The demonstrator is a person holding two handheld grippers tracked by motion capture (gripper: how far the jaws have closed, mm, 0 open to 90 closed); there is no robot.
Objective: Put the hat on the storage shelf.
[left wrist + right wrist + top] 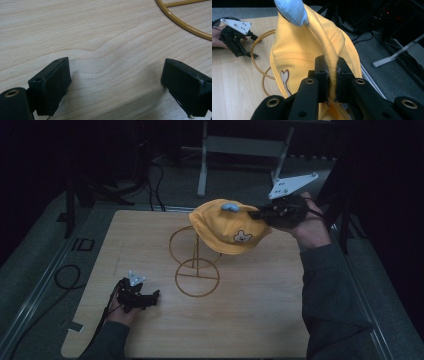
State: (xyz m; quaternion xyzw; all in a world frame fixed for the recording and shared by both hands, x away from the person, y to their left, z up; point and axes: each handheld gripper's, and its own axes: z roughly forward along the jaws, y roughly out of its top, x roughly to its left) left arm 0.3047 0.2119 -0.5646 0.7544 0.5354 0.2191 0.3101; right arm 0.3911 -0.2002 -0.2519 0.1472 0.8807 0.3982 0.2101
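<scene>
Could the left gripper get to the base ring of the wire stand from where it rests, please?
Probably yes: the left gripper is open, and bare table lies between it and the ring.

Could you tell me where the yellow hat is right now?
In the high view the yellow hat sits right of centre at the table's far side, pinched by the right gripper and draped over the top ring of the gold wire stand.

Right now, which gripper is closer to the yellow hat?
Right. The right gripper is clamped on a fold of the yellow hat above the wire stand. The left gripper rests apart on the table, jaws open.
</scene>
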